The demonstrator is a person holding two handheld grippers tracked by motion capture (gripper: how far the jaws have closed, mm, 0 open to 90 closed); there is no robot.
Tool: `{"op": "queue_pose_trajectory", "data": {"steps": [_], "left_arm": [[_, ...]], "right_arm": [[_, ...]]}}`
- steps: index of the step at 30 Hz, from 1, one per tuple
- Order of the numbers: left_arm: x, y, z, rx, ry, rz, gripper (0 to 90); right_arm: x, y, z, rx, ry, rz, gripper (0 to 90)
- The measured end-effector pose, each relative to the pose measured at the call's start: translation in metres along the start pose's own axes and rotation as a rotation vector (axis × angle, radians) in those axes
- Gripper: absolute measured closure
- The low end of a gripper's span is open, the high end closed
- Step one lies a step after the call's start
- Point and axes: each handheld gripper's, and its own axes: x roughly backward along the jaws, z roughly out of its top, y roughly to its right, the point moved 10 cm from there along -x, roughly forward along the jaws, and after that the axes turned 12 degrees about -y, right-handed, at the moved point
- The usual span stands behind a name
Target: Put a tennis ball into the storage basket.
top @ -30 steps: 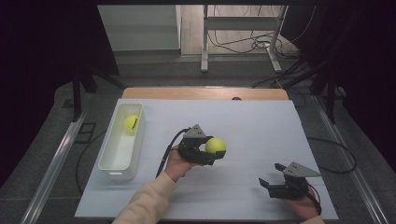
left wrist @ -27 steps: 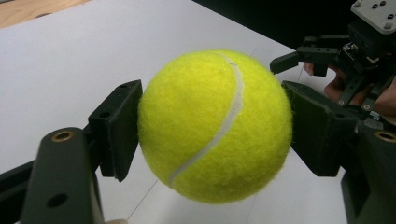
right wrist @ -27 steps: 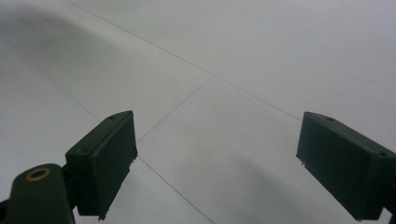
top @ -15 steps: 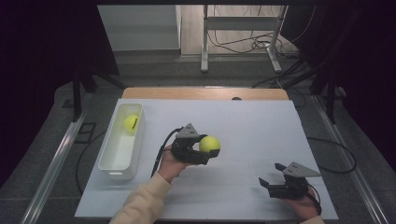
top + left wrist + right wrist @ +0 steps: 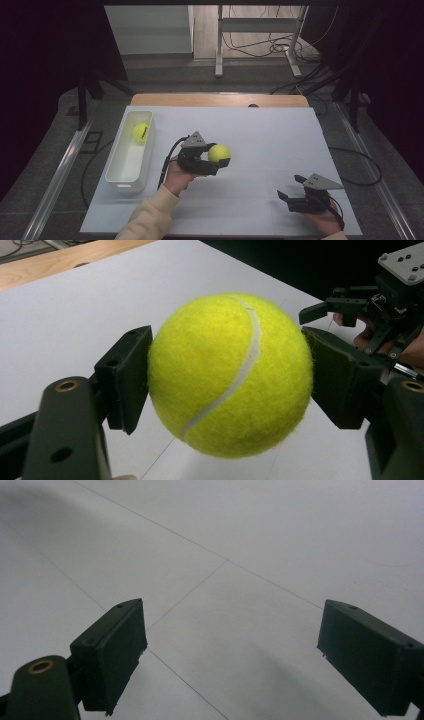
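The left gripper (image 5: 220, 161) clamps a yellow tennis ball (image 5: 230, 375) between both pads, held above the white table (image 5: 270, 135). The right gripper (image 5: 292, 189), well apart to its right, rests with jaws wide and nothing between them. A white bin (image 5: 116, 175) beyond the left gripper holds a second ball (image 5: 140, 131).

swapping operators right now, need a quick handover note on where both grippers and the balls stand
Left gripper: shut on a tennis ball, held above the white table, right of the white bin.
Right gripper: open, holding nothing, low over the table near its front right corner.
Done: one other tennis ball already lies at the bin's far end.
Left: most likely carry the held ball over to the bin and release it there.
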Motion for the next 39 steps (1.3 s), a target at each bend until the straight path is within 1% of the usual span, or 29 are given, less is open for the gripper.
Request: {"op": "queue_pose_trajectory", "data": {"steps": [6,14,22,36,39], "left_arm": [[0.008,-0.004,-0.001,0.011,0.012,0.011,25.5],[0.022,-0.01,0.001,0.027,0.047,0.019,25.5],[0.027,-0.015,-0.002,0.032,0.046,0.03,25.5],[0.043,-0.024,-0.009,0.046,0.055,0.054,25.5],[0.048,-0.027,-0.009,0.055,0.064,0.059,25.5]], "right_arm": [[0.0,0.0,0.001,0.003,0.003,-0.001,12.7],[0.0,0.0,0.001,0.004,0.002,-0.001,12.7],[0.0,0.0,0.001,0.004,0.003,-0.001,12.7],[0.0,0.0,0.001,0.004,0.004,0.001,12.7],[0.0,0.0,0.001,0.002,0.004,0.0,12.7]]}}
